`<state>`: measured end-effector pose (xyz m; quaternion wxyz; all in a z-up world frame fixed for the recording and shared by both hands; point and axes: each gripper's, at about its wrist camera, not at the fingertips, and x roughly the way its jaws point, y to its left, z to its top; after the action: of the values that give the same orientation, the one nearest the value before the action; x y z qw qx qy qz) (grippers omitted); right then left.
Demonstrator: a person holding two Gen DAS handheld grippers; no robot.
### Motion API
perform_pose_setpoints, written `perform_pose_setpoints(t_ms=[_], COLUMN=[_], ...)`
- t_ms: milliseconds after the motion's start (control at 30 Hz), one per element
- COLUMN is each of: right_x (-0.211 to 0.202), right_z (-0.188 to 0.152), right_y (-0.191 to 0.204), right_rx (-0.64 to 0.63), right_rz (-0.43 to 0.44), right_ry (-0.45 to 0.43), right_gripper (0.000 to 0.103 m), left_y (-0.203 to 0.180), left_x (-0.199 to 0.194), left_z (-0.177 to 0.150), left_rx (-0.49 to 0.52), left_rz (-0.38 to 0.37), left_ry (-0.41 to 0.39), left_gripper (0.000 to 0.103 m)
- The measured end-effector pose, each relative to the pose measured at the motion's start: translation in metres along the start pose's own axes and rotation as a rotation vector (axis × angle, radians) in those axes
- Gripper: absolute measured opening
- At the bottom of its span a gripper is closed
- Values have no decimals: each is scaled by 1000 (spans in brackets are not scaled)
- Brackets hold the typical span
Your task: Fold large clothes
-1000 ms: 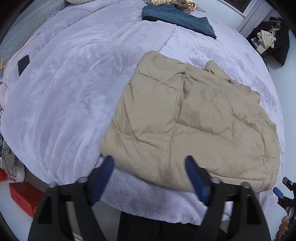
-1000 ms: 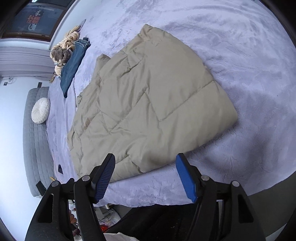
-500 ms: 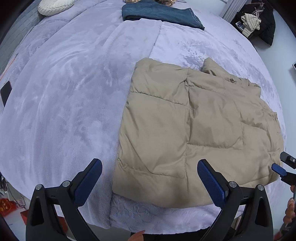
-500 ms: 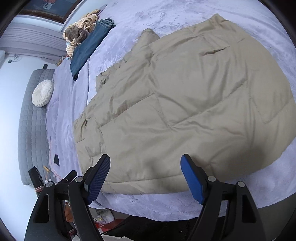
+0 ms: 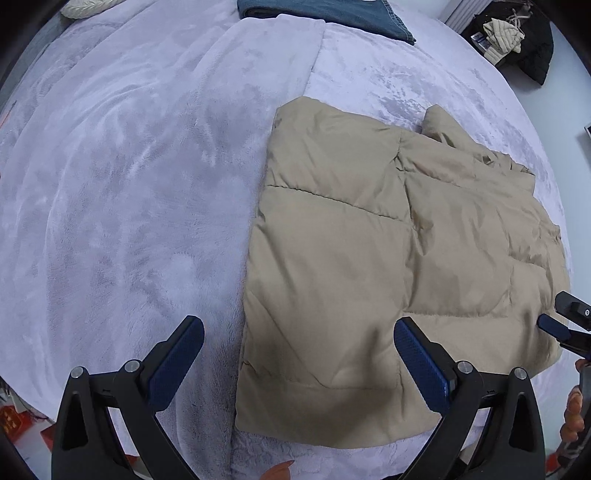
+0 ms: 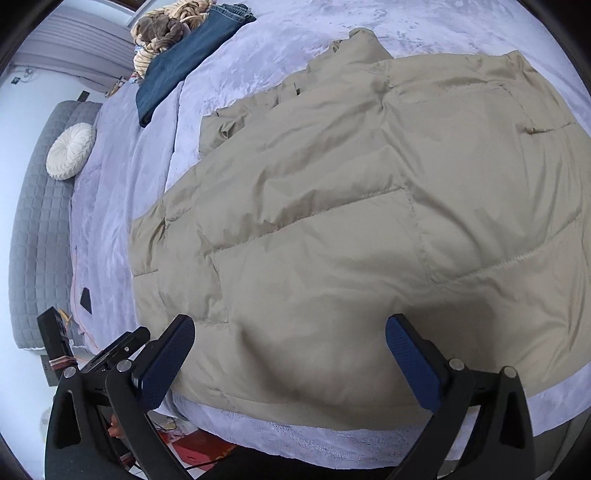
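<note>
A tan quilted puffer jacket [image 5: 388, 266] lies folded flat on the lavender plush bed cover [image 5: 129, 166], near the bed's front edge. It fills most of the right wrist view [image 6: 351, 221]. My left gripper [image 5: 299, 363] is open and empty, low over the jacket's near left corner. My right gripper [image 6: 290, 363] is open and empty, low over the jacket's near edge on the other side. The right gripper's tip shows at the right edge of the left wrist view [image 5: 565, 325]. The left gripper's body shows at the lower left of the right wrist view [image 6: 110, 354].
Folded blue jeans [image 5: 325, 13] lie at the far side of the bed, next to a bundled brown garment [image 6: 166, 29]. A round white cushion [image 6: 72, 151] rests on a grey headboard [image 6: 33, 221]. Dark clothes [image 5: 517, 37] lie on the floor. A small black object [image 6: 86, 299] lies on the bed.
Both grippers have moved forward and lower toward the jacket's near edge. The jacket looks larger in both views. Both stay open; the jacket has not moved.
</note>
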<state>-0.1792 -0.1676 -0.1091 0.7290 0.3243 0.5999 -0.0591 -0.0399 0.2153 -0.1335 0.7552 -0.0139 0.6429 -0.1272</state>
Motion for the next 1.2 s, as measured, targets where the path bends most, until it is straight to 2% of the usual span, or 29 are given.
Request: perform_pose_setpoints(t_ms=[100, 167, 333, 433, 533, 600, 733, 767, 867, 900, 1000, 1067, 1200], right_x=[12, 18, 26, 30, 34, 36, 40, 41, 44, 44, 45, 45, 45], right_z=[5, 6, 5, 7, 7, 8, 8, 8, 7, 7, 7, 7, 7], right_y=[2, 1, -4, -5, -6, -6, -6, -6, -6, -6, -7, -7, -7], right_rx=[1, -2, 5, 7, 5, 2, -14, -17, -20, -20, -20, -22, -21], right_rz=[-22, -39, -54, -63, -76, -84, -101, -104, -110, -111, -113, -115, -115], right_ry=[9, 21, 33, 40, 46, 49, 51, 51, 47, 46, 41, 39, 32], right_gripper=[103, 103, 103, 103, 103, 103, 103, 103, 103, 103, 103, 103, 103], left_y=[10, 19, 48, 60, 59, 51, 30, 27, 13, 6, -15, -22, -29], left_x=[7, 13, 24, 36, 56, 71, 87, 88, 90, 91, 105, 114, 110], left_z=[8, 14, 31, 41, 47, 52, 62, 65, 72, 73, 71, 71, 75], left_rx=[-7, -14, -42, -37, -28, -1, 89, 99, 107, 127, 210, 227, 223], left_rz=[-11, -46, -204, -342, -492, -524, -544, -565, -704, -714, -663, -651, -721], left_ry=[-6, 6, 38, 80, 144, 181, 196, 199, 245, 255, 290, 309, 324], left_gripper=[103, 103, 103, 103, 103, 103, 103, 103, 103, 103, 103, 103, 103])
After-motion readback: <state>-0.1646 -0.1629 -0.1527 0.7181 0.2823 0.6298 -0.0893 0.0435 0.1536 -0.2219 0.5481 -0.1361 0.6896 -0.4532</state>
